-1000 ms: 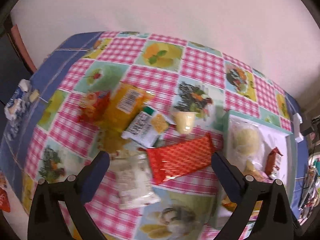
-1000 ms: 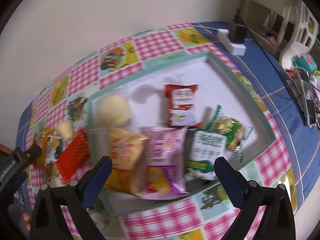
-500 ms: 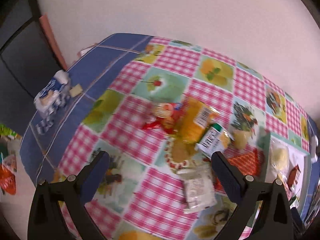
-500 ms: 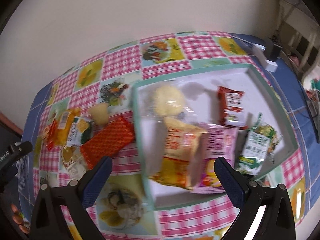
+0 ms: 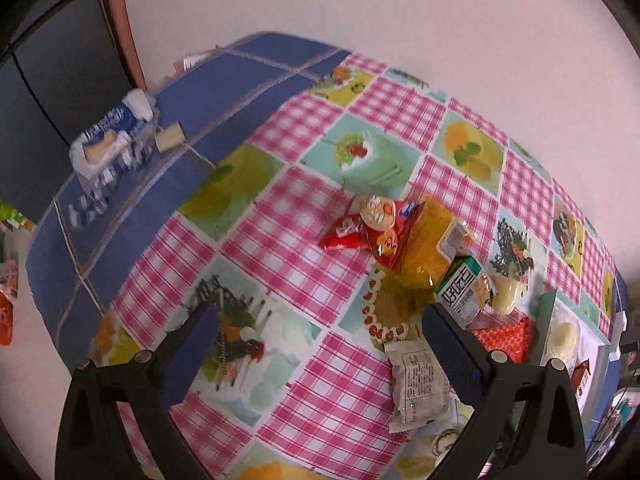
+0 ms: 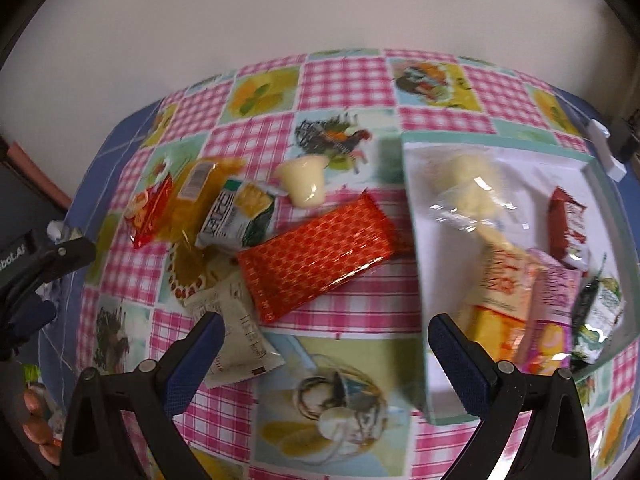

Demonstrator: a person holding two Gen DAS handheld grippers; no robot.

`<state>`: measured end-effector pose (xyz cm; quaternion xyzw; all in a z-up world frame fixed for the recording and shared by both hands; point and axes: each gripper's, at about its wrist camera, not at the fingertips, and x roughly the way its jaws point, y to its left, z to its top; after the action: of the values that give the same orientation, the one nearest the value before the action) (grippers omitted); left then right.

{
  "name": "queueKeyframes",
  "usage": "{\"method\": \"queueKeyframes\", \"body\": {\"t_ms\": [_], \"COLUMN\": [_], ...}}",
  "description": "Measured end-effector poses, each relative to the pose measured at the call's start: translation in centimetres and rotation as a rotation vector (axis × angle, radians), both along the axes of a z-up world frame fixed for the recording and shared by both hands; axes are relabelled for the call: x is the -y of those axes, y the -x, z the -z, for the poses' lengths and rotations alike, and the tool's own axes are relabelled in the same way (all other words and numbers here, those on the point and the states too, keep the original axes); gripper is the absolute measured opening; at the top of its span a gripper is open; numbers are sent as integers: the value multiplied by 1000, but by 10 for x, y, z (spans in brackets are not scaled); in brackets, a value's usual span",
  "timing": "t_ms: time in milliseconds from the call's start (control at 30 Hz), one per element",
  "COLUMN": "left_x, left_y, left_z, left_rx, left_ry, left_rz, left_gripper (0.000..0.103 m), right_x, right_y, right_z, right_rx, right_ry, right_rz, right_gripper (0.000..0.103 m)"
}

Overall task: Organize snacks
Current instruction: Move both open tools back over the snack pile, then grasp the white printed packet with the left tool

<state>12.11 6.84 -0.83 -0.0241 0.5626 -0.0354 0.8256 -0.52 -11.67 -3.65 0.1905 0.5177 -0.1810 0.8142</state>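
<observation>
Right wrist view, L→R.

Far left edge: left gripper [image 6: 24, 280] seen side-on, dark, part cut off; can't tell its gap from here.

Upper left: loose pile on cloth [image 6: 340, 308]. Red bag [image 6: 150, 210], yellow pack [image 6: 196, 196], green-white pack [image 6: 240, 218], all overlapping. Pudding cup [image 6: 304, 182] just right of them.

Centre: red bar [image 6: 316, 258], biggest loose item. Long axis runs lower left → upper right, diagonal to the finger line. Sits above the gap of the right gripper [image 6: 322, 354], slightly left of mid. White sachet [image 6: 240, 340] tucked under its lower-left end, touching the left finger [image 6: 192, 360].

Right: tray [image 6: 424, 360], teal rim, already holds several packs; bun bag [image 6: 464, 184] at its upper left corner. Right finger [image 6: 460, 364] overlaps tray's near-left rim in the frame.

Right gripper: fingers wide, nothing between them.

Left wrist view: left gripper [image 5: 318, 354] also spread wide, empty, gap over bare cloth. Pile is at centre-right; red bar mostly hidden behind its right finger. Tissue pack [image 5: 112, 144] upper left, not a snack, by the look.

Judgement: right gripper nearer to bar, better placed. Bar lies ahead, up-frame; would need wrist turn to close across the short side.

Vs 0.5 s ago: right view has slid left, so the bar now sits between the fingers where tray contents did; tray shifted to right edge. Left view also swung left: pile went from centre to centre-right, more blue cloth border showing. Both gaps unchanged, nothing picked up.
</observation>
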Motion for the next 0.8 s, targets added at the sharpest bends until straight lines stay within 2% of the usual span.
{"method": "queueKeyframes", "body": {"t_ms": [167,467,667,800], "left_x": [10,29,33,35], "left_y": [-3,-1,2,6], "left_z": [27,60,73,78], "left_rx": [-86,-218,-284,-305], "left_ry": [1,70,147,163], "left_rz": [11,30,35,35], "left_gripper": [101,101,101,101], "right_x": [-3,5,9,18], "right_y": [-6,-4,1,8], "right_z": [16,23,11,-3], "right_rx": [-50,-80,-42,5], "right_ry": [-19,-50,-47,-55], "right_rz": [-9,15,29,59], "right_gripper": [103,103,103,103]}}
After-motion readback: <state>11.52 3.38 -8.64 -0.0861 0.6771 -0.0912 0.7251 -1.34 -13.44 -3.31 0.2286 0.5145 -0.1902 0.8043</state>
